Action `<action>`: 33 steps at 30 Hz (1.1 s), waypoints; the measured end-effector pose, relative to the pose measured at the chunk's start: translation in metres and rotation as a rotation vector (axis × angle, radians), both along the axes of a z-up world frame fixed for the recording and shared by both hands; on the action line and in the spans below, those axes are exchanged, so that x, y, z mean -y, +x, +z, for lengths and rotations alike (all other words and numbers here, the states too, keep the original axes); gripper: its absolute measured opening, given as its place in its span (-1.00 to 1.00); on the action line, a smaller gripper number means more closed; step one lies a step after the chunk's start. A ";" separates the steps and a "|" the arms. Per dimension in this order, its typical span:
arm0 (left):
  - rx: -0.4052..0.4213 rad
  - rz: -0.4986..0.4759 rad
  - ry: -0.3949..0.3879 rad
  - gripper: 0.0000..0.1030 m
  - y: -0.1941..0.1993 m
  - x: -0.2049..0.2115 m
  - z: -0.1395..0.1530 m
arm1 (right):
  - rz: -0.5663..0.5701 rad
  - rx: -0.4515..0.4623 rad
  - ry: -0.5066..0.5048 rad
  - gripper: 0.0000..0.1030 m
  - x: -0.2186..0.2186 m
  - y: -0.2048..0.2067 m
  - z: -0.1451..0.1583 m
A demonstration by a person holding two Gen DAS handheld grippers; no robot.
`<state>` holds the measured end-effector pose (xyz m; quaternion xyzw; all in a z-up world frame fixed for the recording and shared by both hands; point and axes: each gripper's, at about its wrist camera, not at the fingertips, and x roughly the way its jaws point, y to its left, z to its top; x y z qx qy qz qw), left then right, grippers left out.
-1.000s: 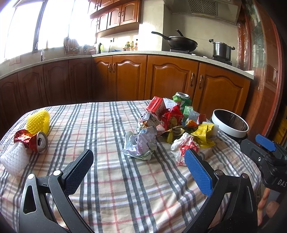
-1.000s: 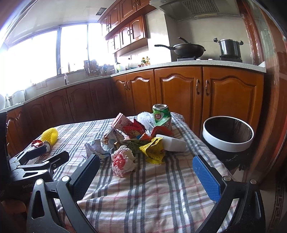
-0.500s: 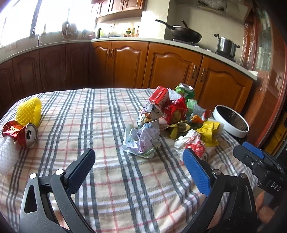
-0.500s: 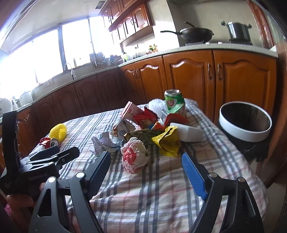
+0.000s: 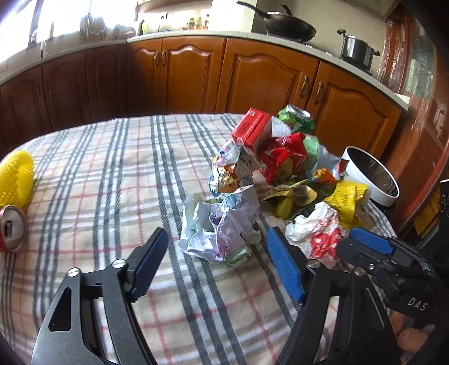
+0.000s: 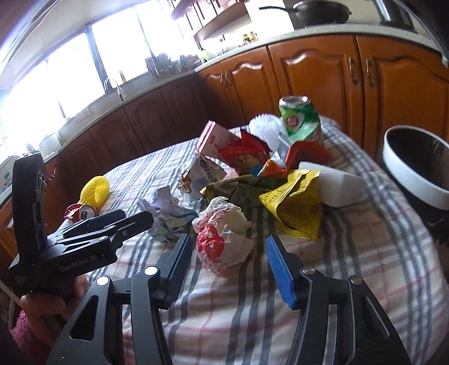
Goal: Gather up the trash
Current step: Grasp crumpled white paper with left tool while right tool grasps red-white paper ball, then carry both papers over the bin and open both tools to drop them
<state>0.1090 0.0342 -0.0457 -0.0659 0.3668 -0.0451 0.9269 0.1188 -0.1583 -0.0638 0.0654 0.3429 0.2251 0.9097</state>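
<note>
A pile of trash lies on the checked tablecloth (image 5: 112,174). My left gripper (image 5: 216,247) is open, its jaws either side of a crumpled pale paper ball (image 5: 221,224) just ahead. My right gripper (image 6: 228,252) is open around a crumpled white-and-red wrapper (image 6: 221,238), which also shows in the left wrist view (image 5: 317,230). Behind lie a red carton (image 5: 252,132), a green can (image 6: 300,118), a yellow wrapper (image 6: 294,202) and a white block (image 6: 339,185). A white-rimmed bin (image 6: 415,179) stands beyond the table's right edge.
A yellow spiky ball (image 5: 15,177) and a red can (image 5: 11,227) lie at the table's left side. Wooden cabinets (image 5: 252,75) and a counter with a pan (image 5: 289,25) and pot stand behind. The left gripper body (image 6: 70,238) shows in the right wrist view.
Both grippers have moved forward and down toward the pile. The left one has closed in on the paper ball, the right one on the white-and-red wrapper.
</note>
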 end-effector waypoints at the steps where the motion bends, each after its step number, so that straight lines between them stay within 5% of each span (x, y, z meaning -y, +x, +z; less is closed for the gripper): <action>1: -0.010 -0.003 -0.004 0.21 0.002 0.000 -0.003 | 0.005 -0.014 0.002 0.06 -0.001 0.004 -0.003; 8: -0.016 -0.056 -0.027 -0.65 0.003 0.003 -0.006 | 0.045 -0.055 0.004 -0.52 -0.008 0.012 -0.014; 20: 0.048 -0.163 -0.062 -0.71 -0.022 0.035 0.031 | 0.022 0.023 0.053 -0.57 0.024 -0.022 0.017; 33: 0.079 -0.337 -0.080 -0.71 -0.013 0.112 0.064 | -0.180 0.060 0.068 -0.57 0.113 -0.033 0.036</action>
